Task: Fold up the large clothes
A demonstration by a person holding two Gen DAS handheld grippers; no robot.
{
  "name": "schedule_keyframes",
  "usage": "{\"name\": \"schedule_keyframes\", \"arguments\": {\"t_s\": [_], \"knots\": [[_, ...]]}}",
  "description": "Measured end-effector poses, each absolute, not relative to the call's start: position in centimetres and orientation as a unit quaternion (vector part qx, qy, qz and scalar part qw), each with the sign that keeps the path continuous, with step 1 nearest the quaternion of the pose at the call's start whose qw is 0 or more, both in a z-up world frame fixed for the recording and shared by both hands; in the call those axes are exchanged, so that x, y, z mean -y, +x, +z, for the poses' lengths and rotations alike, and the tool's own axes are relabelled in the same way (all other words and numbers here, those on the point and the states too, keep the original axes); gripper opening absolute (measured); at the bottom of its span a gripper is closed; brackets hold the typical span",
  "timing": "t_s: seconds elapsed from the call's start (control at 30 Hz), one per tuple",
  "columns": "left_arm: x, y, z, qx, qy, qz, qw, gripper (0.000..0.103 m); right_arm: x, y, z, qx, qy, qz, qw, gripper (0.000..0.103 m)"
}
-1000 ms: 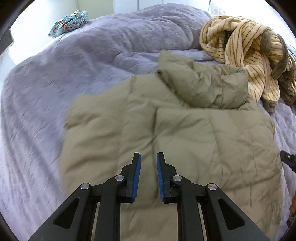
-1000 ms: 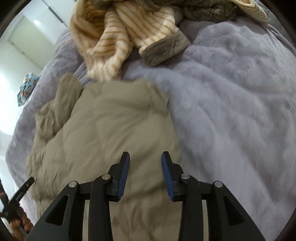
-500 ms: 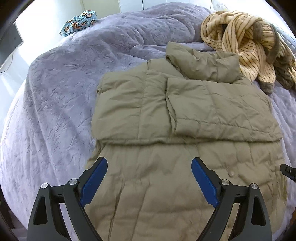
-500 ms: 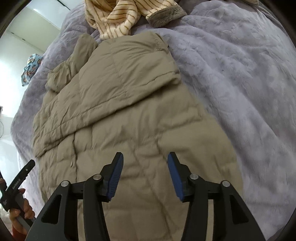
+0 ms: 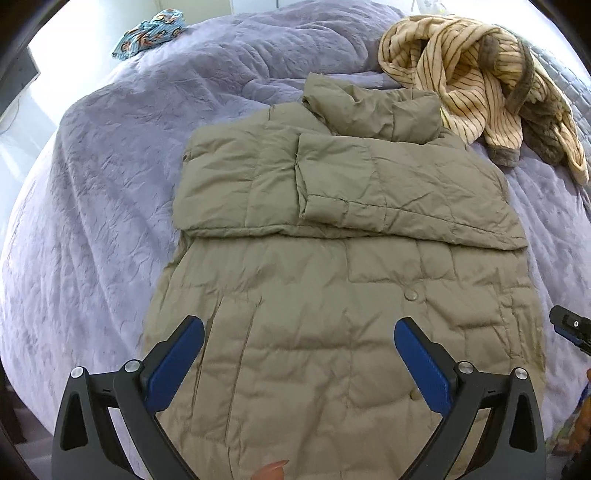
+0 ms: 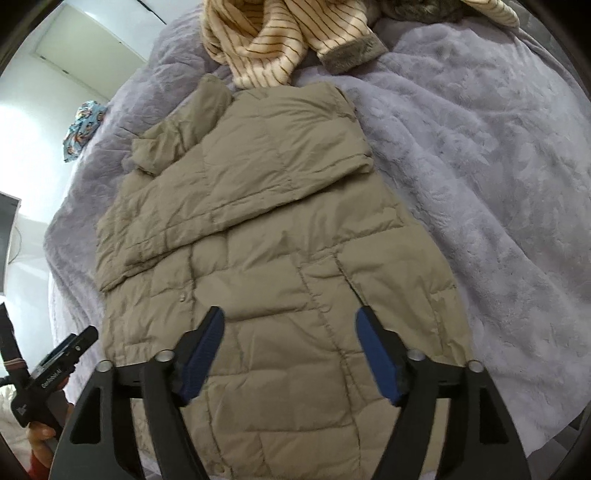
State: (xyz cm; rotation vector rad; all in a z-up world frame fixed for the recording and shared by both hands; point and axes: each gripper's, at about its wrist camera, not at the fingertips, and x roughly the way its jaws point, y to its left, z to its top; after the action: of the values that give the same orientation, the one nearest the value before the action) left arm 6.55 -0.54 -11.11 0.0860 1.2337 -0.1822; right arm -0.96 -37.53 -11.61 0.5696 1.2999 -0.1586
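Observation:
An olive quilted puffer jacket (image 5: 332, 295) lies flat on the purple bedspread (image 5: 92, 184), both sleeves folded across its chest and the collar at the far end. It also shows in the right wrist view (image 6: 266, 258). My left gripper (image 5: 299, 354) is open and empty, above the jacket's lower hem. My right gripper (image 6: 290, 347) is open and empty, also above the hem end. The left gripper's body (image 6: 55, 365) shows at the left edge of the right wrist view; the right gripper's tip (image 5: 570, 326) shows at the right edge of the left wrist view.
A cream striped garment with grey cuffs (image 5: 480, 81) is heaped beyond the jacket's collar, also in the right wrist view (image 6: 280, 37). A blue patterned cloth (image 5: 147, 31) lies at the far left edge of the bed. A dark screen (image 6: 7, 236) stands beside the bed.
Both grippers have drawn back from the jacket's upper part to its hem end and opened wide. The folded sleeves stay in place.

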Motion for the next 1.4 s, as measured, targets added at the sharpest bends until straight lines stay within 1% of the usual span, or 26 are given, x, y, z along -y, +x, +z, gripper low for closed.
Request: {"name": "schedule_keyframes", "arguments": {"t_s": [0.17, 0.27, 0.4, 0.5, 0.63, 0.67, 0.7, 0.83, 1.13, 1.4], "knots": [[0.2, 5.8, -10.2, -0.585, 0.026, -0.081, 0.807, 0.103, 37.4, -1.3, -10.7, -0.595, 0.266, -0.071, 0.755, 0.081], [0.2, 5.4, -10.0, -0.59, 0.024, -0.079, 0.803, 0.103, 37.3, -1.5, -10.4, -0.597, 0.271, -0.066, 0.753, 0.084], [0.3, 4.8, -9.7, -0.591, 0.04, -0.067, 0.803, 0.103, 36.6, -1.8, -9.9, -0.598, 0.271, -0.052, 0.752, 0.087], [-0.1, 4.4, -9.7, -0.6, 0.034, -0.065, 0.797, 0.103, 36.0, -2.0, -9.4, -0.594, 0.269, -0.039, 0.757, 0.088], [-0.4, 4.0, -9.5, -0.597, 0.061, -0.025, 0.8, 0.103, 35.9, -2.5, -9.1, -0.586, 0.281, -0.031, 0.759, 0.089], [-0.5, 3.9, -9.5, -0.598, 0.059, -0.022, 0.799, 0.103, 35.9, -2.7, -9.0, -0.581, 0.289, -0.029, 0.76, 0.091], [-0.6, 3.7, -9.4, -0.6, 0.056, -0.023, 0.798, 0.103, 36.0, -2.9, -8.9, -0.577, 0.295, -0.028, 0.761, 0.102], [-0.7, 2.8, -8.7, -0.604, 0.051, -0.032, 0.795, 0.103, 36.1, -3.3, -8.6, -0.569, 0.305, -0.025, 0.764, 0.103], [-0.7, 0.5, -7.7, -0.606, 0.044, -0.01, 0.794, 0.103, 37.3, -4.8, -9.6, -0.587, 0.334, -0.002, 0.738, 0.103], [-1.0, -3.0, -7.5, -0.608, 0.022, 0.03, 0.793, 0.103, 39.9, -6.6, -12.9, -0.625, 0.371, 0.025, 0.686, 0.103]]}}
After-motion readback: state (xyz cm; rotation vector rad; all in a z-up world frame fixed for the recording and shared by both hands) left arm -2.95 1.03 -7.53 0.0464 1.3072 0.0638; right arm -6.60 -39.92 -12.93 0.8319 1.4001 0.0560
